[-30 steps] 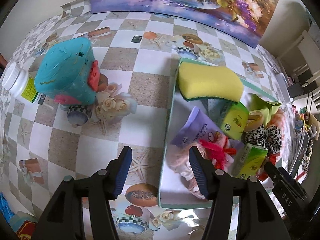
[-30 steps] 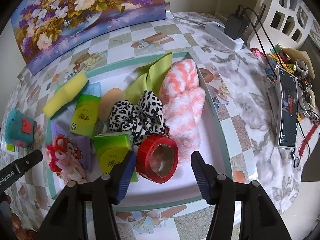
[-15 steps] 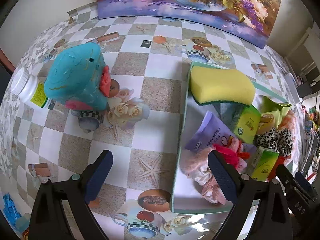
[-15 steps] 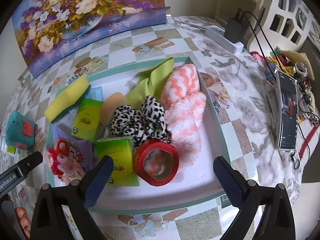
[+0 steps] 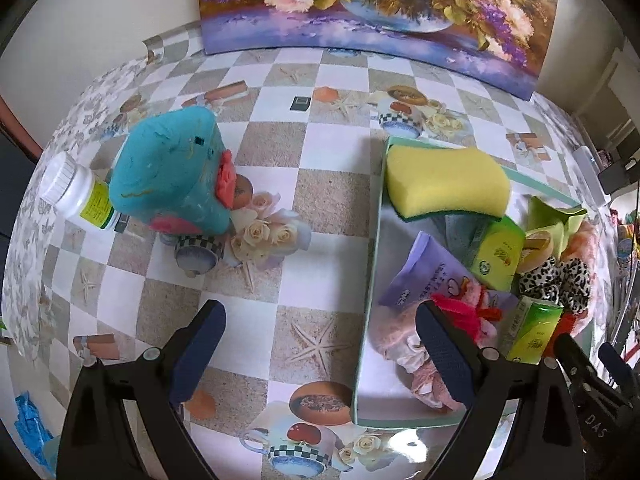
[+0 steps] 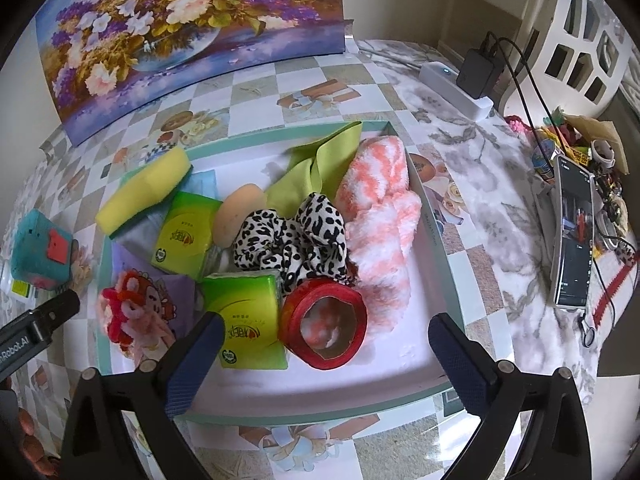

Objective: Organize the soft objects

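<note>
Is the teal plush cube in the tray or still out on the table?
Out. The teal plush cube sits on the checkered tablecloth, left of the tray, beside a white bottle.

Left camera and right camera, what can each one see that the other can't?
Only the left view shows all of the white bottle lying behind the teal plush toy, and the bare checkered table beside them. Only the right view shows the phone, the white power strip and the whole pink-and-white fluffy slippers. Both show the tray, the yellow sponge, the leopard scrunchie and the flower painting.
</note>
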A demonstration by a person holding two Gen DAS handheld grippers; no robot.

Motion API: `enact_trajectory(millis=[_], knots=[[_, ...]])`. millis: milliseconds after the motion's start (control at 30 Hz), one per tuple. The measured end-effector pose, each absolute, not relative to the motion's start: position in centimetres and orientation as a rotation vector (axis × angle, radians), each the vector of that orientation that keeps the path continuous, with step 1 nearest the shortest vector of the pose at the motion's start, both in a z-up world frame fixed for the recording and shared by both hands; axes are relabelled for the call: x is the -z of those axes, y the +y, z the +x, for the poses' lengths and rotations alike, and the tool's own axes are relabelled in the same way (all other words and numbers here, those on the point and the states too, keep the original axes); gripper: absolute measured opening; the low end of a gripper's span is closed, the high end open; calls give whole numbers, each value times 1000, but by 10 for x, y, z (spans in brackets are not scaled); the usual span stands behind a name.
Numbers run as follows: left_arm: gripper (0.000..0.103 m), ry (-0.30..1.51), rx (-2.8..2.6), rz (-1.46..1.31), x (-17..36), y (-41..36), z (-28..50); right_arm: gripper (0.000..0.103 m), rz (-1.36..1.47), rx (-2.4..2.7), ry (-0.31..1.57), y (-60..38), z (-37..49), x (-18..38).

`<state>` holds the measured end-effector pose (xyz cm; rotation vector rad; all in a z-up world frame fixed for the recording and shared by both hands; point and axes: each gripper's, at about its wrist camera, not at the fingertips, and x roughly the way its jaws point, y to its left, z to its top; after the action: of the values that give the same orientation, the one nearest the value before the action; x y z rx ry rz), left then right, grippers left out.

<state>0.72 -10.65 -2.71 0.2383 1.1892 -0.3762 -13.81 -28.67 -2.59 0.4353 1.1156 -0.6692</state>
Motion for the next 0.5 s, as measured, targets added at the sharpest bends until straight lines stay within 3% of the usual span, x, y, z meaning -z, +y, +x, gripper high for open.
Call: enact_trajectory(millis=[500], knots=[[96, 1116, 333, 292, 6, -77, -14, 103, 399, 649, 1106, -257, -144, 8]])
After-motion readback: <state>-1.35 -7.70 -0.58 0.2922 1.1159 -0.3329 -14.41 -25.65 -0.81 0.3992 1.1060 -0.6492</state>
